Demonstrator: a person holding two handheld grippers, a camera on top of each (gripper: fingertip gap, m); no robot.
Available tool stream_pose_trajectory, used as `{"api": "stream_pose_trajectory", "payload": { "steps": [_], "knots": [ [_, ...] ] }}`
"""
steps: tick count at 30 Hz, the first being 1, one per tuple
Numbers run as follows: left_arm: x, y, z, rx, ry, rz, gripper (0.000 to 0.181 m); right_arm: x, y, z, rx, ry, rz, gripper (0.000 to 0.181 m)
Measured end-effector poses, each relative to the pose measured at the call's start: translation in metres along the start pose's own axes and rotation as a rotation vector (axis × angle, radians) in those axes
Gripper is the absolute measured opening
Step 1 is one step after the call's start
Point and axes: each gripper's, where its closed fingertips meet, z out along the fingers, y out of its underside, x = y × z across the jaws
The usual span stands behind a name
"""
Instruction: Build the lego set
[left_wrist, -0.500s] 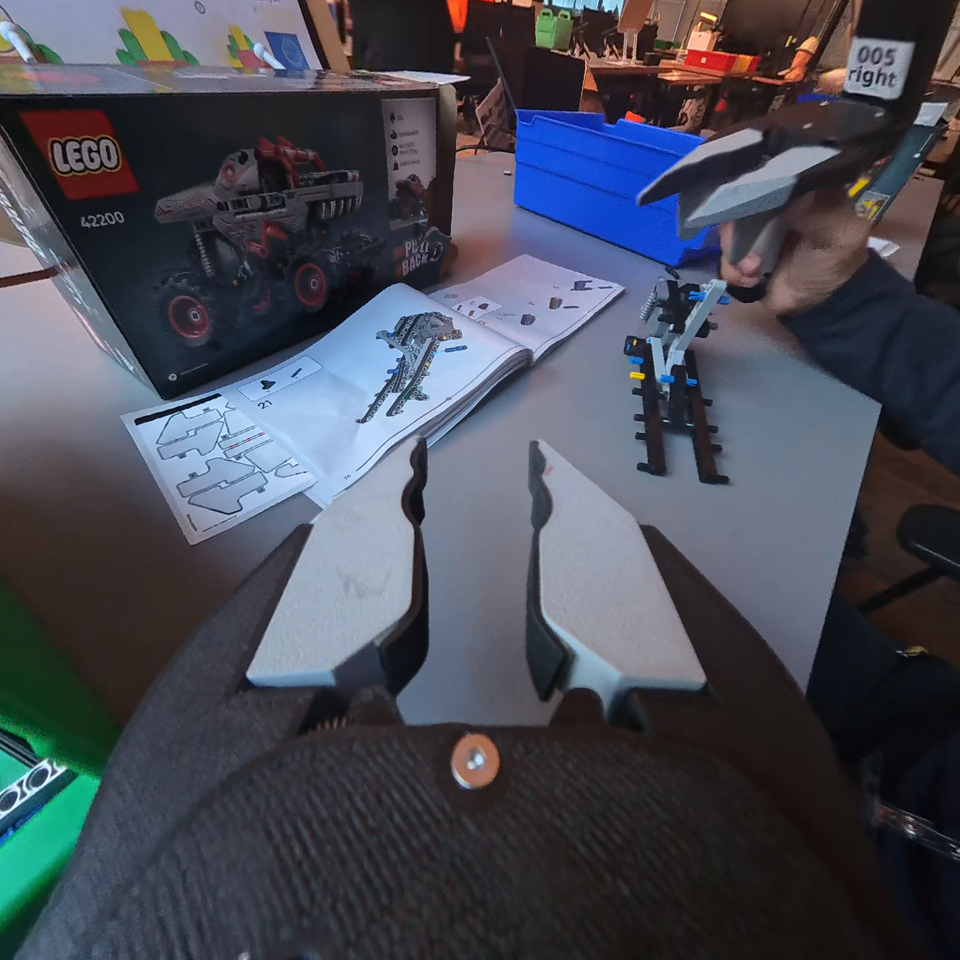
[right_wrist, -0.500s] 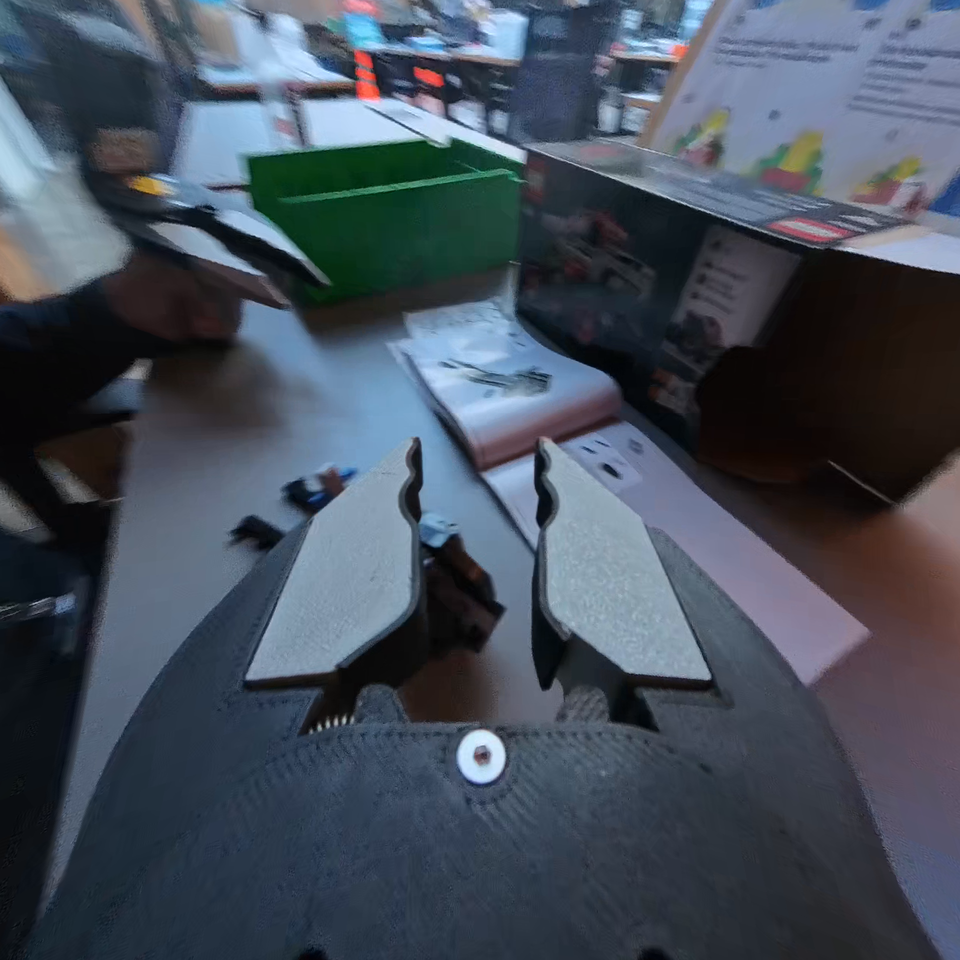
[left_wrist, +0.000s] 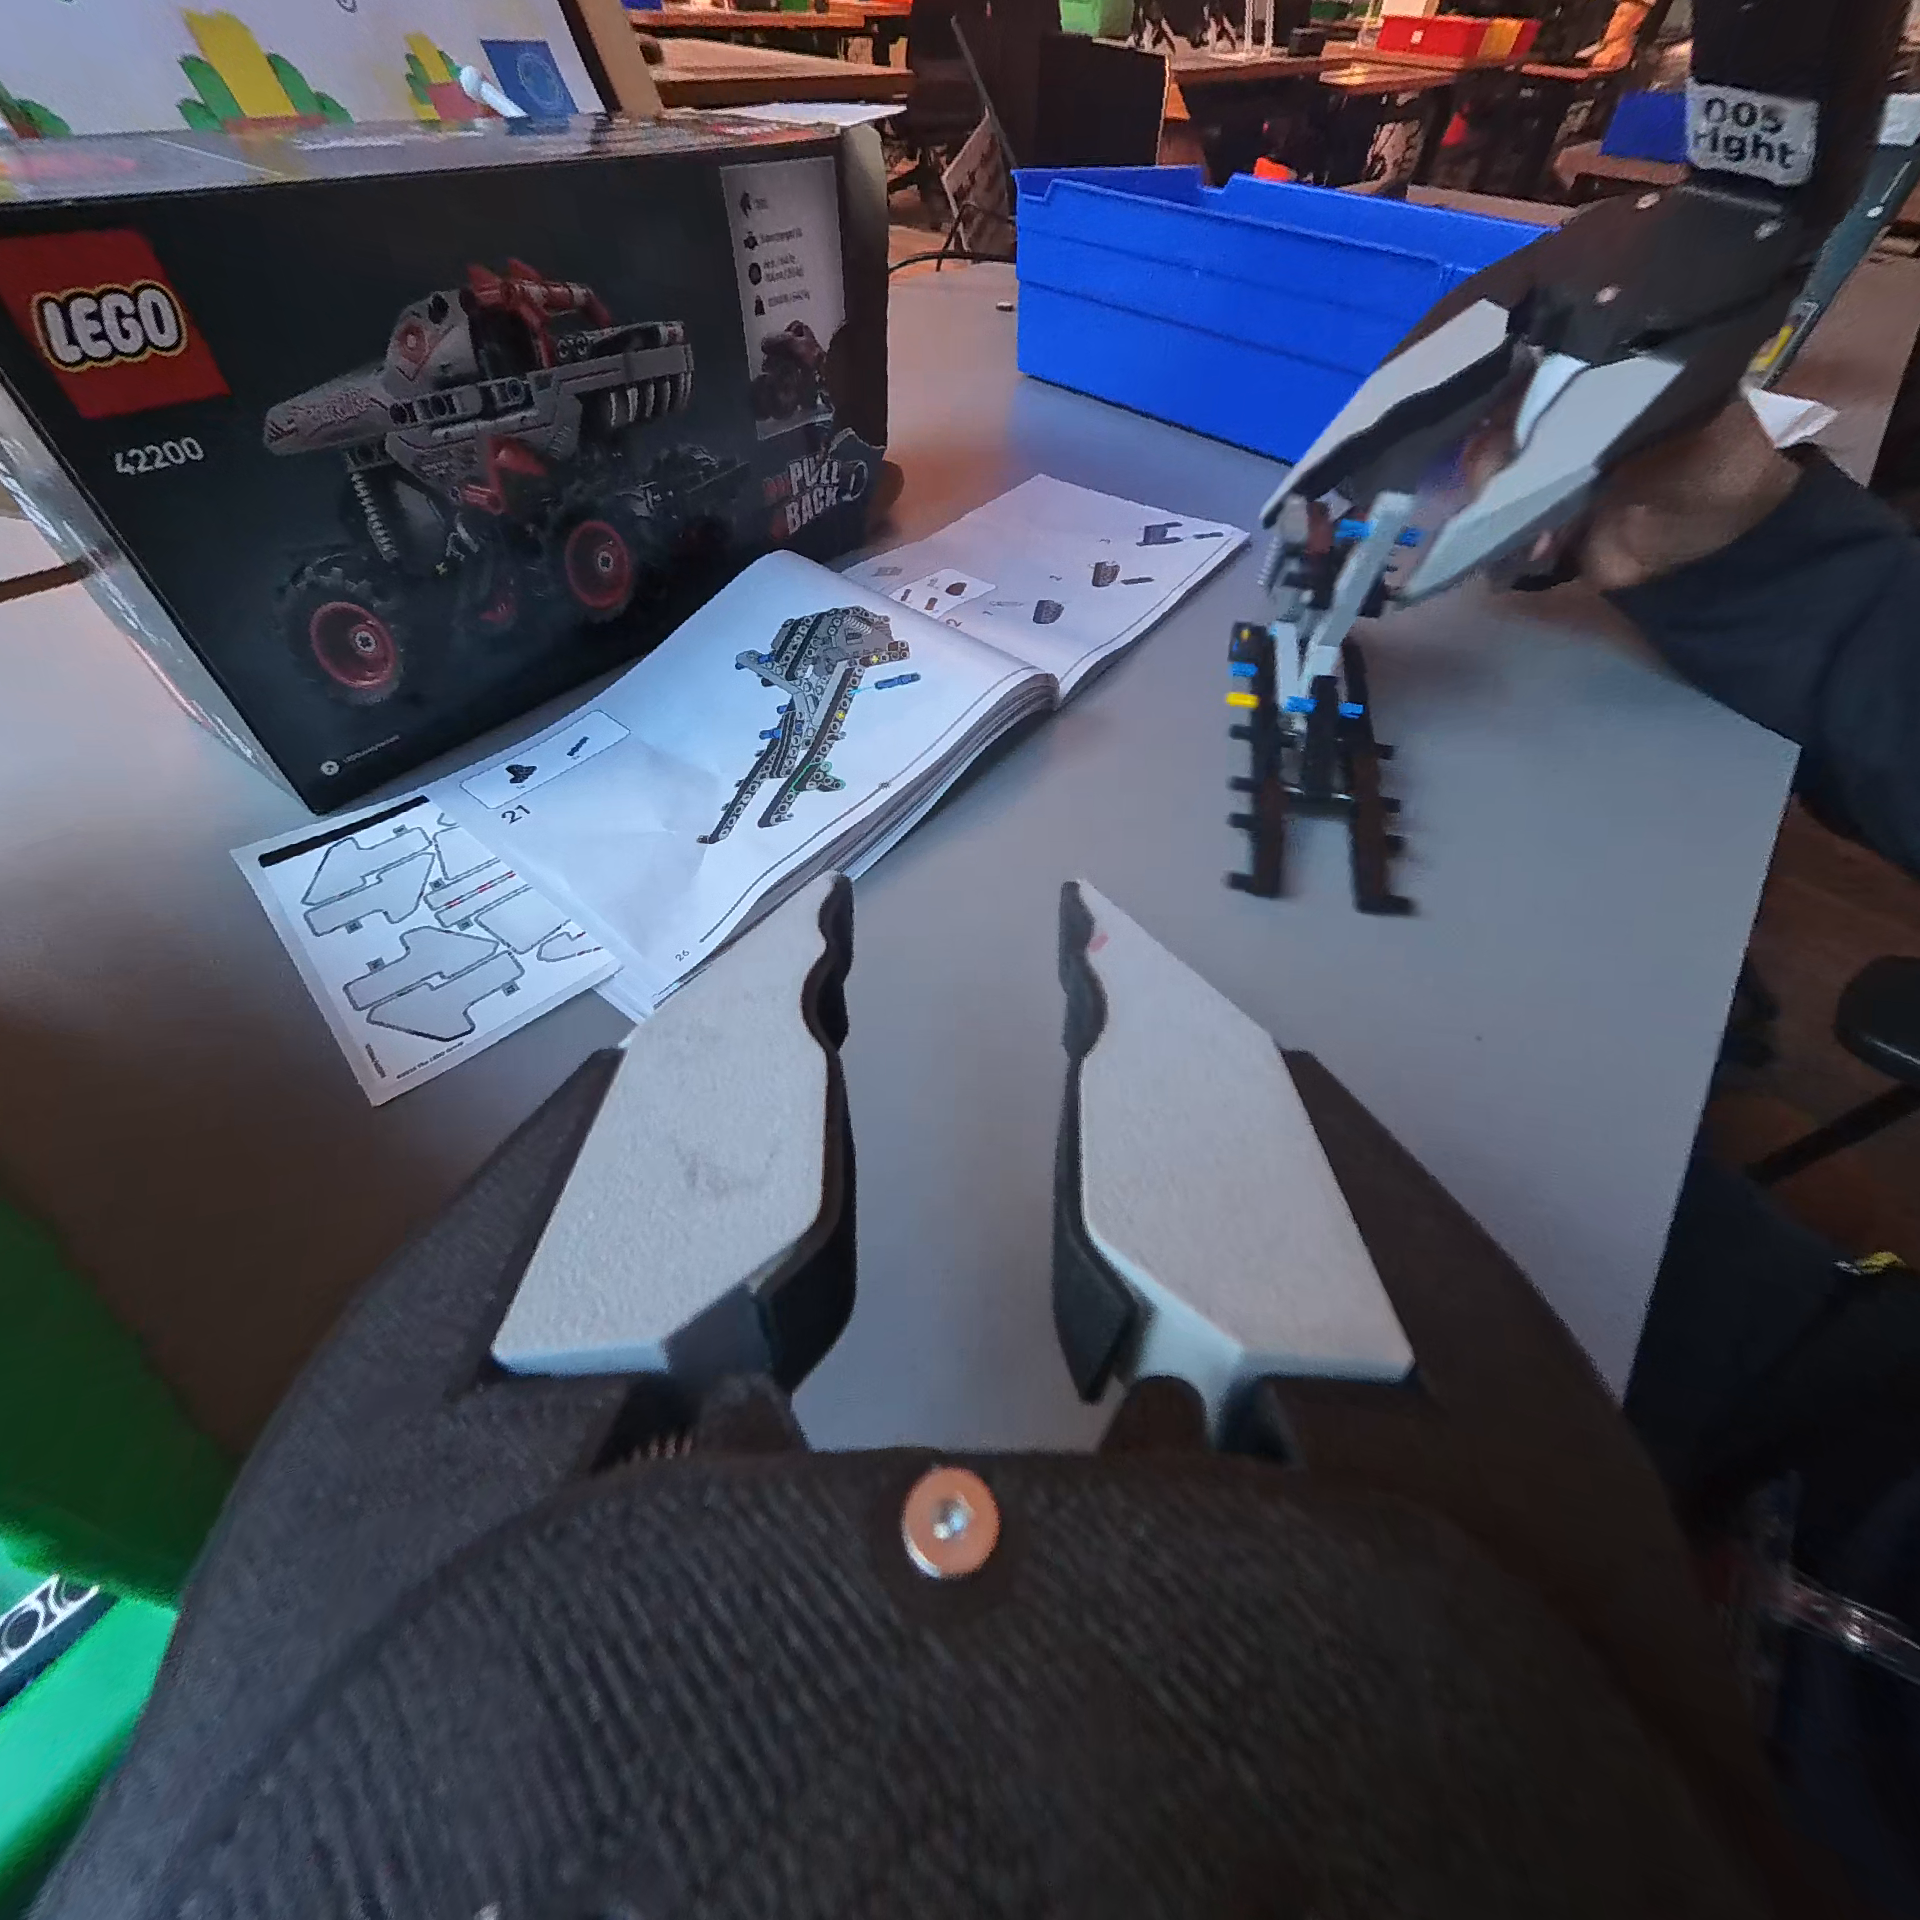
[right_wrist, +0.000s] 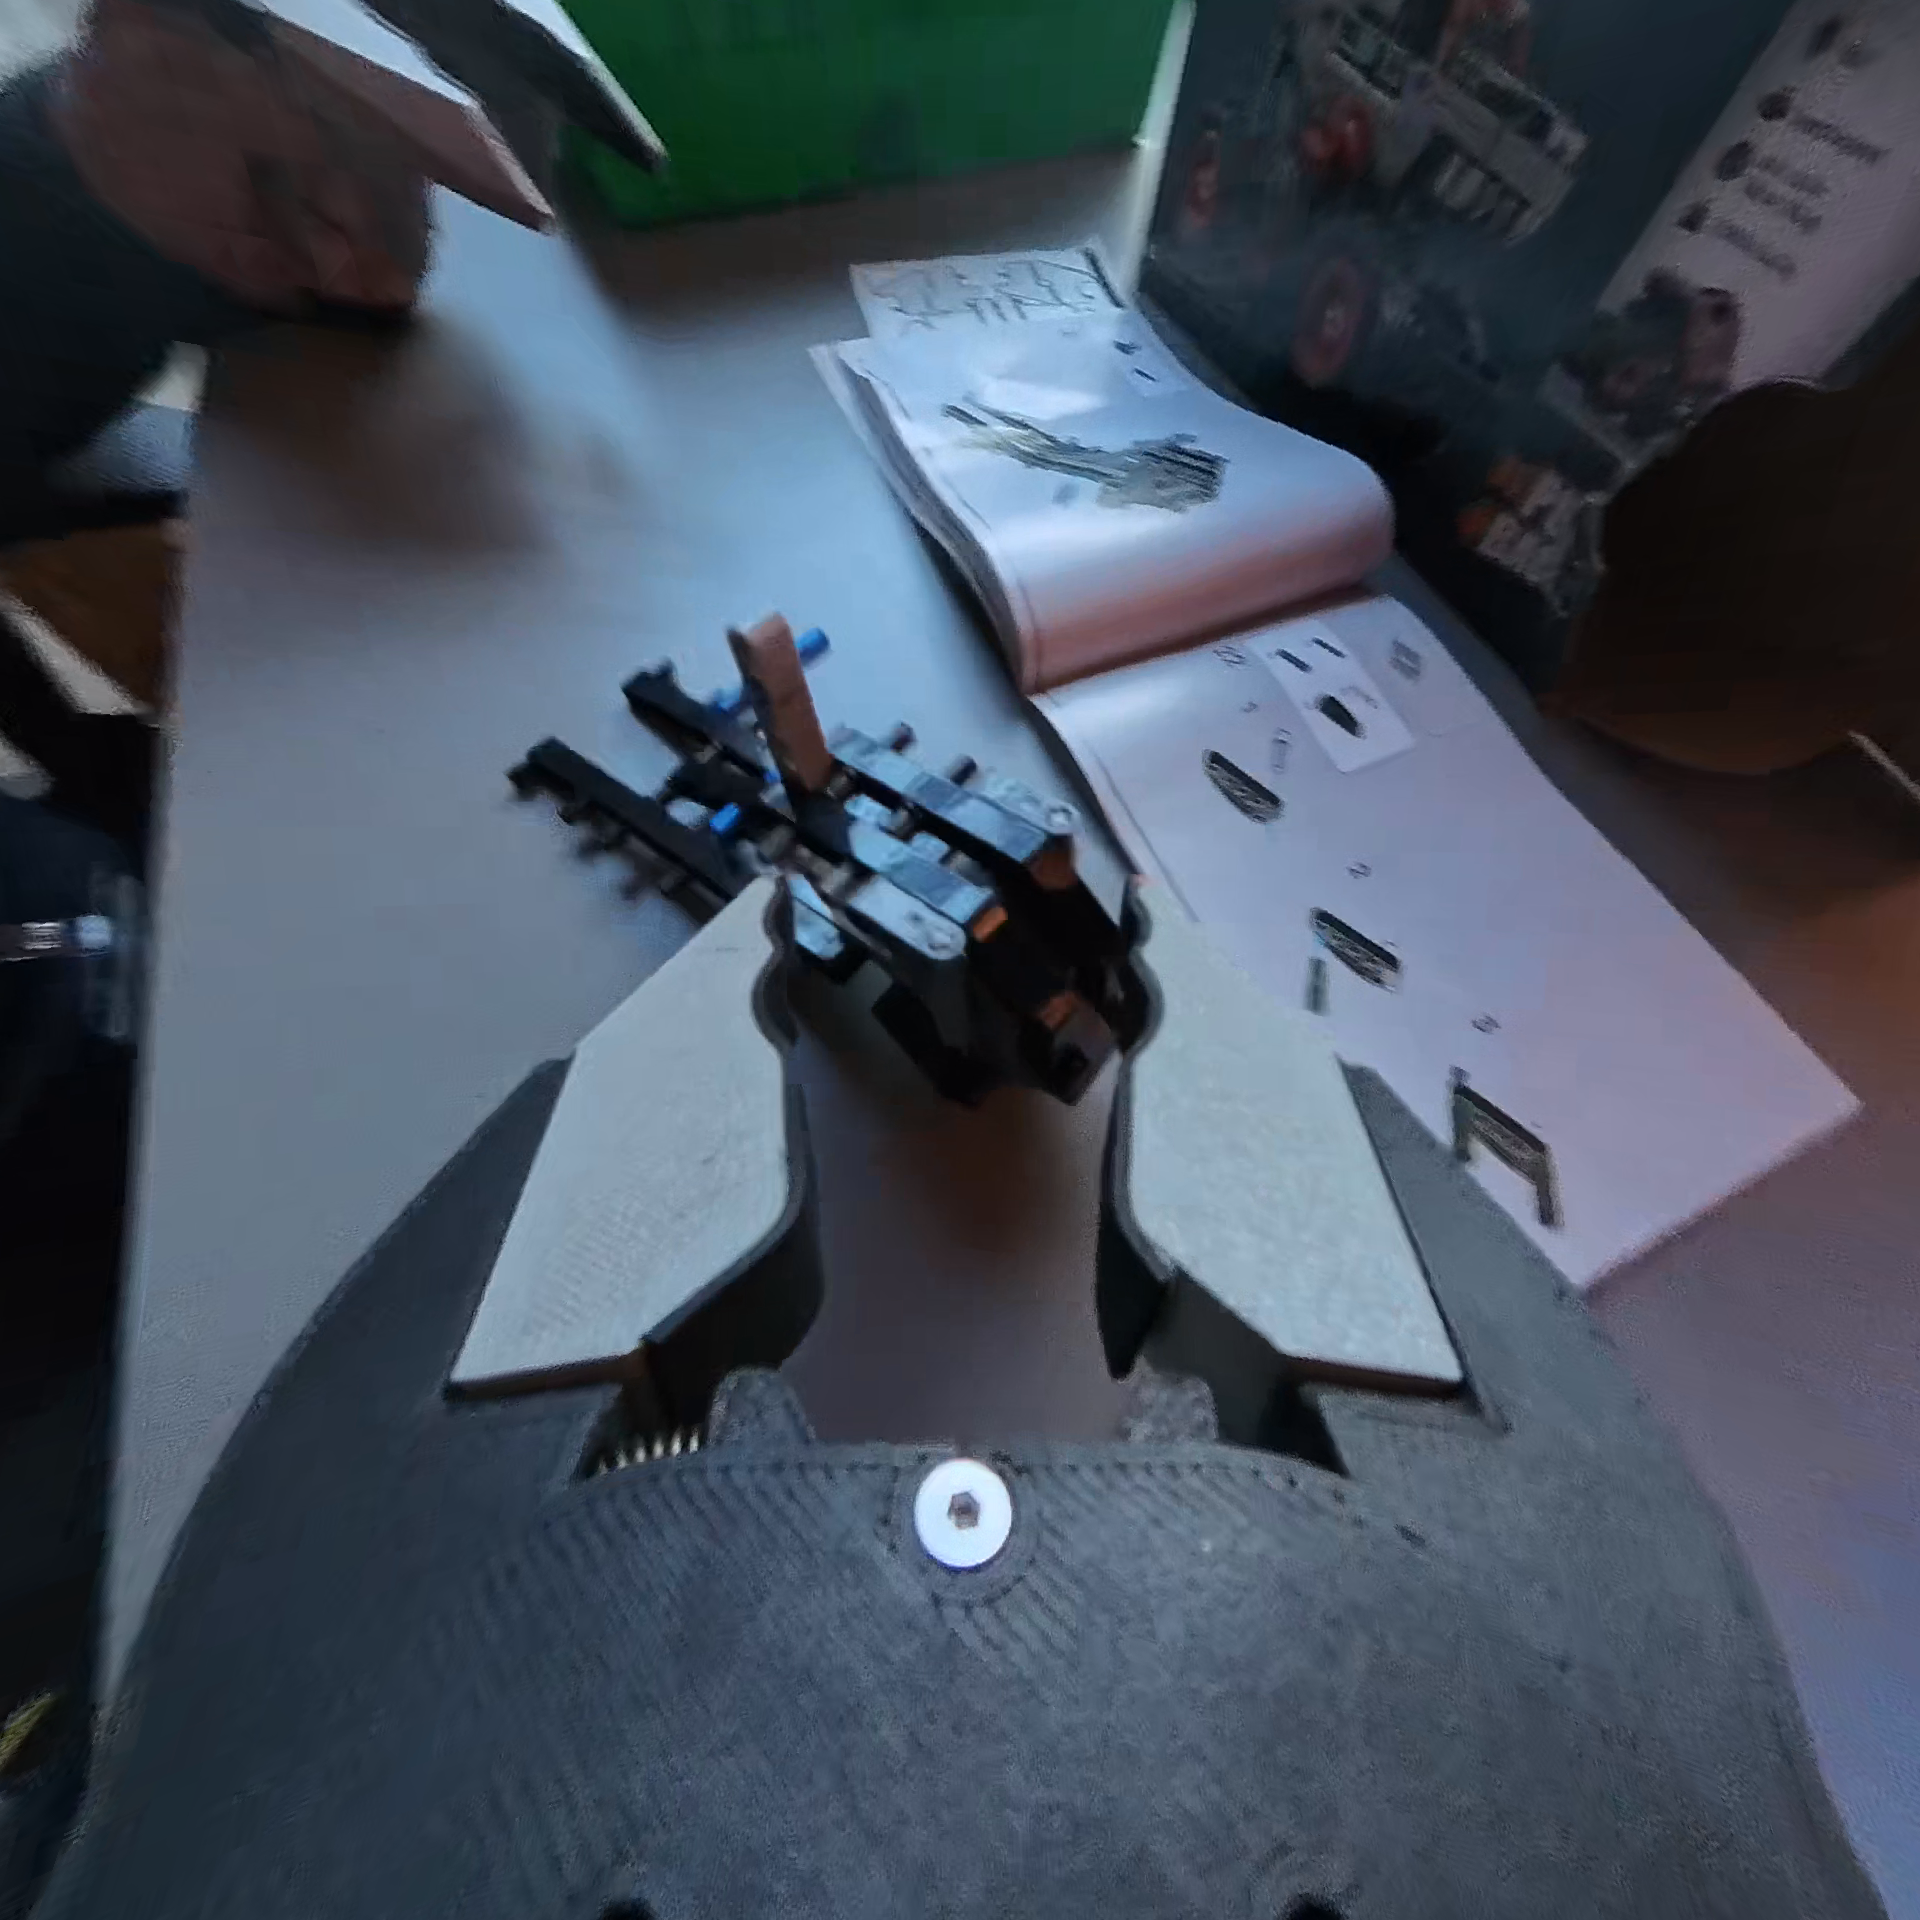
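Right gripper (right_wrist: 956, 935) sits directly over the near end of the partly built chassis (right_wrist: 831, 831). Jaws spread wide; the tall black end of the build lies between the two tips. Contact not confirmed: the picture is blurred there, and nothing looks clamped. In the left wrist view the same gripper (left_wrist: 1382, 540) enters from the upper right of the frame, tips straddling the top of the chassis (left_wrist: 1309, 727).

Chassis rests on the grey table (left_wrist: 1507, 1039), right of centre in the left view, just beside the open instruction booklet (left_wrist: 831, 707). Long axis: runs from the right gripper's tips away toward upper left in the right view; in the left view it runs near-vertically up the frame, twin black beams pointing down-frame toward the camera.

Left gripper (left_wrist: 951, 914): jaws parted to a moderate gap, nothing between them, only bare table seen through the gap. The chassis lies up and to the right of it, well apart.

Judgement: the right gripper is much the nearer and already aligned end-on, so a closing move across the short width of the build looks the likely grasp. Blue pins stick out sideways and could snag.
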Motion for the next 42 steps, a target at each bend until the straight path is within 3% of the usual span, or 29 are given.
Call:
{"api": "stream_pose_trajectory", "payload": {
  "steps": [4, 27, 42],
  "knots": [
    [0.001, 0.000, 0.001, -0.002, 0.011, -0.004, 0.038, 0.024, 0.013, -0.001, -0.070, 0.154, -0.025, 0.052],
    [0.002, 0.001, 0.001, -0.007, 0.013, -0.002, 0.039, 0.009, 0.009, 0.006, -0.047, 0.063, -0.020, 0.039],
    [0.002, 0.000, 0.001, -0.008, 0.015, 0.000, 0.039, -0.017, 0.004, 0.007, -0.019, -0.106, -0.001, 0.041]
  ]
}}
